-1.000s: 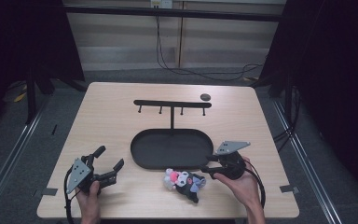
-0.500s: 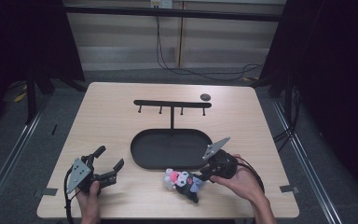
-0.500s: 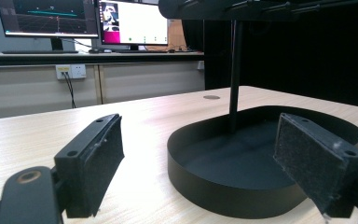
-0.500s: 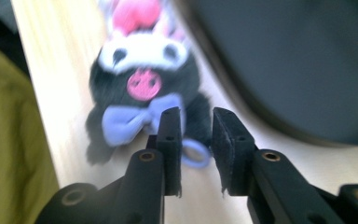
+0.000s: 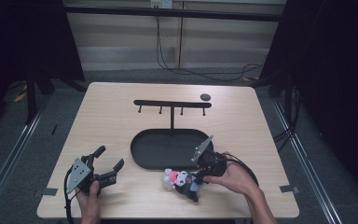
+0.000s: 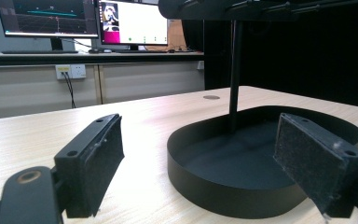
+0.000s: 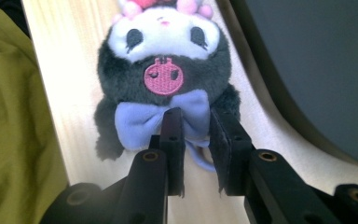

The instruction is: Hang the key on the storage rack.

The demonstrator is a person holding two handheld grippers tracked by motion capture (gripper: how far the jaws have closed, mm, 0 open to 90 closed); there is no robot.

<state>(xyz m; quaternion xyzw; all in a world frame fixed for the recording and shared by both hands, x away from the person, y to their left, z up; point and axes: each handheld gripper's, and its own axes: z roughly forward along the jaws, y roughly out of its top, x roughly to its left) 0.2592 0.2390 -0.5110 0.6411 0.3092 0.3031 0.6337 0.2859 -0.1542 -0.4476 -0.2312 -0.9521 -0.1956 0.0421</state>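
Plush: we saw a small black-and-white plush (image 7: 164, 60) with dark eyes, pink bobbles on top, a pink skull badge on the chest and a lilac bow (image 7: 154, 119).
Where: it lay on the table (image 5: 112, 121) just in front of the tray (image 5: 168, 149), near the tray's right end.
Right gripper (image 5: 196, 178): our jaws had just been closing with the bow between them; they pinched the bow's lower edge.
Left gripper (image 5: 109, 163): our jaws stood spread with nothing between them, well left of the tray and low over the table.
Tray: black, oval, low-walled, bare inside, with a post (image 5: 171, 117) rising from its back rim to a bar (image 5: 171, 103) with four pegs.
Surface: pale wood-grain top; a small dark disc (image 5: 205, 97) lay behind the bar's right end.
Room: dark curtains either side, cables on the grey floor behind, monitors (image 6: 86, 21) beyond the tray.
Edges: the plush lay close to the table's near edge; bare top stretched left of the tray.
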